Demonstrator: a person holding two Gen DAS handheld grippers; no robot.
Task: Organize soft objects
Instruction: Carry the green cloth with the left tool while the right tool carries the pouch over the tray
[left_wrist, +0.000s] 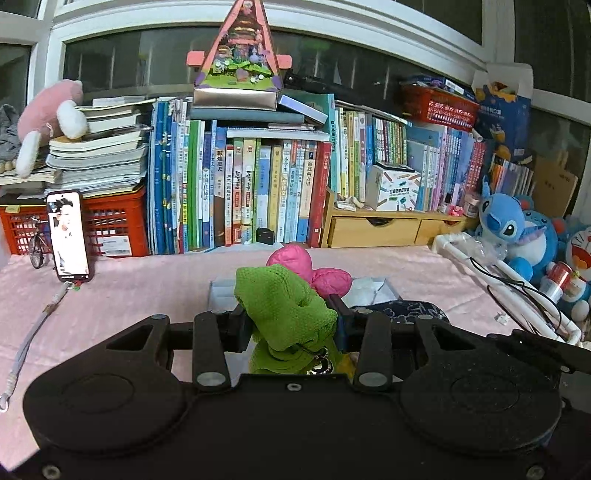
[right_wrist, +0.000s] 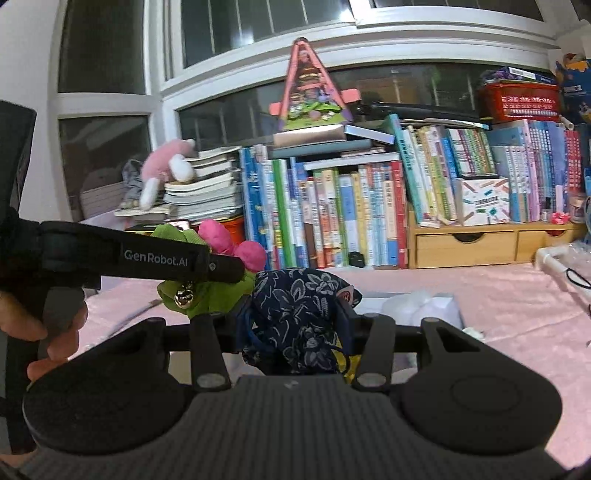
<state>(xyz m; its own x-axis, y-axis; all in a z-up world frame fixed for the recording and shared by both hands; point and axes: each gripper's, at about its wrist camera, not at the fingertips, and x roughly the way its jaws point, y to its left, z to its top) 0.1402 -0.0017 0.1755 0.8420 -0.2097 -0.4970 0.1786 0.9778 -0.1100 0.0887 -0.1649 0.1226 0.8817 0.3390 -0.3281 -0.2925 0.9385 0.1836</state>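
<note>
My left gripper (left_wrist: 291, 317) is shut on a green fabric toy (left_wrist: 282, 306) with pink padded parts (left_wrist: 310, 269) sticking up behind it and a small metal bell hanging below. From the right wrist view the same green toy (right_wrist: 207, 295) with its bell sits under the left gripper's black arm, and a hand grips that handle at the left edge. My right gripper (right_wrist: 295, 317) is shut on a dark blue floral cloth pouch (right_wrist: 295, 299). That pouch (left_wrist: 402, 308) peeks out just right of the left gripper. Both are held above the pink tablecloth (left_wrist: 147, 288).
A clear box (right_wrist: 424, 301) with white stuffing lies ahead on the table. Rows of books (left_wrist: 258, 184), red crates (left_wrist: 110, 225) and a wooden drawer unit (left_wrist: 373, 230) line the back. A phone (left_wrist: 68, 234) stands at left; blue plush toys (left_wrist: 506, 225) and white tubing (left_wrist: 498, 273) crowd the right.
</note>
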